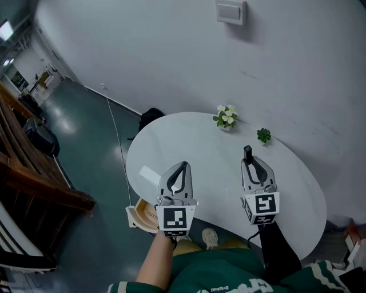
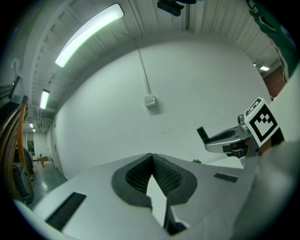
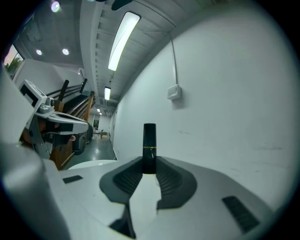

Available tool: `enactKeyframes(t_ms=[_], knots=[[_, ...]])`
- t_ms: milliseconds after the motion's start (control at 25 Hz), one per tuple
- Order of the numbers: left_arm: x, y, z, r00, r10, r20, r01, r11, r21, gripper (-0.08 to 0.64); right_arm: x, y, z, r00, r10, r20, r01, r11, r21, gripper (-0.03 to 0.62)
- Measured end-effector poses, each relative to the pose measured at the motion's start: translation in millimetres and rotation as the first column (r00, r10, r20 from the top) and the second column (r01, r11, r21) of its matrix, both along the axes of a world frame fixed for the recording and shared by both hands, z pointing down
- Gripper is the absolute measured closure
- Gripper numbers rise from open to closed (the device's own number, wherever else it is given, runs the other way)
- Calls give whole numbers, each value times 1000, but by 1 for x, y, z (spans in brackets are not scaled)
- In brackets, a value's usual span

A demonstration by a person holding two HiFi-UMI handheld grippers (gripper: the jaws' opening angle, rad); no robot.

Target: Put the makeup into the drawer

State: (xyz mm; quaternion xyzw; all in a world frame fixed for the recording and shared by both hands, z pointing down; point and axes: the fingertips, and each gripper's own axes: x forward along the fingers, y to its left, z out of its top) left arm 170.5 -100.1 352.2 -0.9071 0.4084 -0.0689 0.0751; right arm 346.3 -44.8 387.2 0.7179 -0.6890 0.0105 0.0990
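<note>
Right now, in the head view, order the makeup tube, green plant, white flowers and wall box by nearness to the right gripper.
1. makeup tube, held by the right gripper.
2. green plant, on the table beyond.
3. white flowers, farther back and left.
4. wall box, high up at the back.

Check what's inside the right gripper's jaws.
A black makeup tube with a gold band, clamped in the right gripper, poking past the tips. Its base is covered by the jaws.
</note>
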Motion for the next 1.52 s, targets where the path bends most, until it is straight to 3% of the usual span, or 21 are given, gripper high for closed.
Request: enactKeyframes(t_ms=[360, 800, 1000, 1240, 1520], knots=[[-120, -12, 0, 978, -204, 47, 203, 979, 26, 560, -119, -48, 4, 971, -240, 3, 240, 971, -8, 500], [-263, -16, -3, 927, -373, 26, 373, 928, 26, 560, -285, -88, 15, 872, -488, 37, 490, 871, -33, 500], [-315, -20, -2, 924, -381, 29, 380, 925, 25, 560, -343, -97, 16, 849, -526, 48, 528, 849, -30, 500], [-358, -26, 2, 921, -387, 42, 386, 922, 32, 560, -381, -100, 34, 857, -514, 49, 516, 853, -78, 500], [-382, -24, 28, 936, -350, 35, 350, 936, -18, 560, -422, -87, 120, 830, -553, 69, 548, 788, -280, 500]])
